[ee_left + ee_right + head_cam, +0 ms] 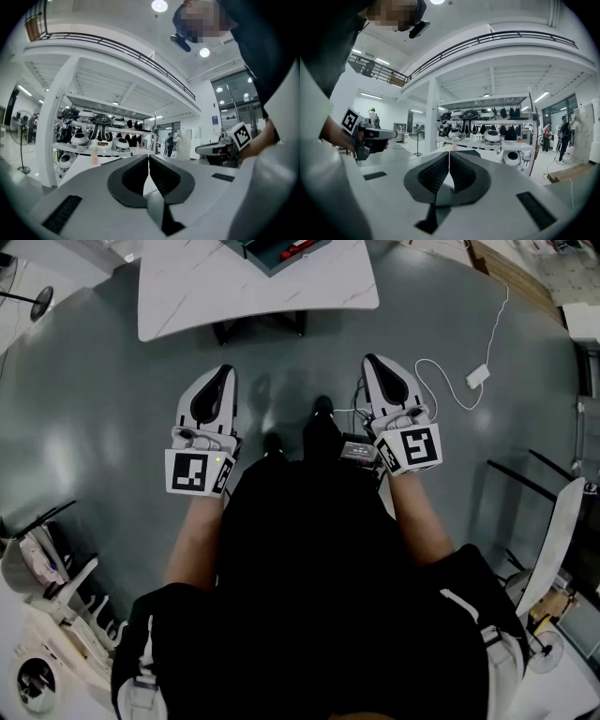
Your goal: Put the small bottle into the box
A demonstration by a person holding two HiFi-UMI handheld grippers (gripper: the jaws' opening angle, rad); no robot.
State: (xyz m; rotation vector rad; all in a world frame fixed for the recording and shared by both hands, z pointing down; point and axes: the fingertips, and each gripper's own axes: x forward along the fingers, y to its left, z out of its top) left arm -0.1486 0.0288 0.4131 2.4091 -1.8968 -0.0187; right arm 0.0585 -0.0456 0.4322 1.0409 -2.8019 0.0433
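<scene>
I stand on a grey floor, a step back from a white marble table [253, 287]. A dark teal box [267, 257] sits at its far edge, cut off by the frame, with something red inside. A small pinkish bottle [95, 157] stands on the table far ahead; it also shows as the same bottle [453, 146] in the right gripper view. My left gripper [225, 369] and right gripper [369, 360] are held close to my body, pointing forward. Both are shut and empty, as the left gripper [148, 157] and right gripper [449, 153] show in their own views.
A white charger [477, 376] with a looping cable lies on the floor at the right. Chair frames stand at the lower left and right. A floor fan [41, 302] is at the far left. Shelves of helmets [487, 126] stand behind the table.
</scene>
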